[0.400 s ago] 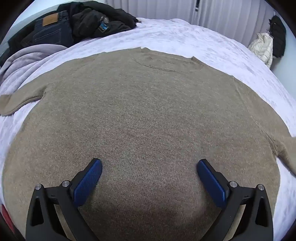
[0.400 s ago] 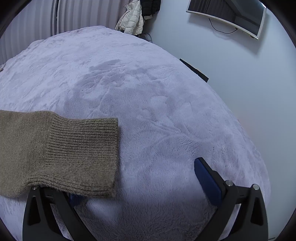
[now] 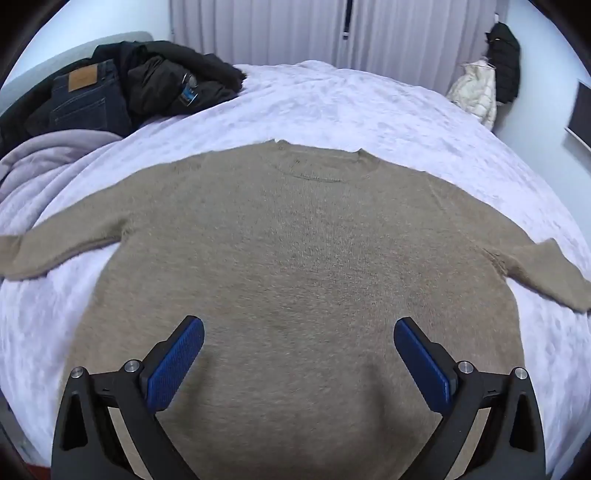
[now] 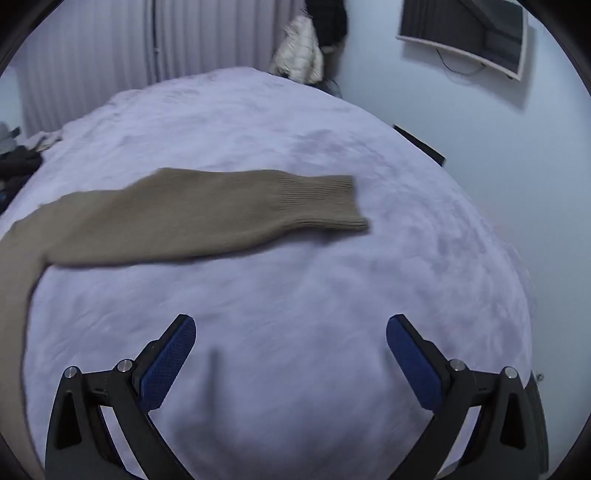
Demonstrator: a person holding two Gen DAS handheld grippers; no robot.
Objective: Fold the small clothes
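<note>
A tan, finely knitted crew-neck sweater [image 3: 295, 251] is lying face up and spread flat on the bed, resting on a pale lilac fleecy bedspread [image 3: 351, 103]. Its round ribbed neckline is pointing toward the far curtains, its body is lying smooth with hardly a wrinkle, and both sleeves are stretching out to the sides. The sleeve on the right is running across the bedspread and ending in a ribbed cuff [image 4: 325, 201], which is lying flat and slightly flared, well short of the bed's edge.

The left hand-held gripper [image 3: 299, 362] is hovering over the lower part of the sweater's body, tilting down at it, its two blue-padded fingers [image 3: 173, 365] standing wide apart with nothing between them but the knit below; whether the pads are touching the fabric I cannot tell. The right hand-held gripper [image 4: 291, 358] is hanging over bare bedspread, nearer than the outstretched sleeve and clear of it, its jaws likewise spread wide and holding nothing.

At the far left corner of the bed a heap of dark clothing is sitting: folded dark blue jeans with a tan leather patch [image 3: 85, 99] beside a crumpled black jacket [image 3: 173, 77], with a grey-lilac blanket [image 3: 48, 162] bunching up just below them. Pale pleated curtains [image 3: 266, 33] are hanging behind the bed, a cream puffer coat [image 3: 476, 92] and a black one are hanging in the corner, and a wall-mounted screen [image 4: 469, 33] is showing on the right-hand wall.
</note>
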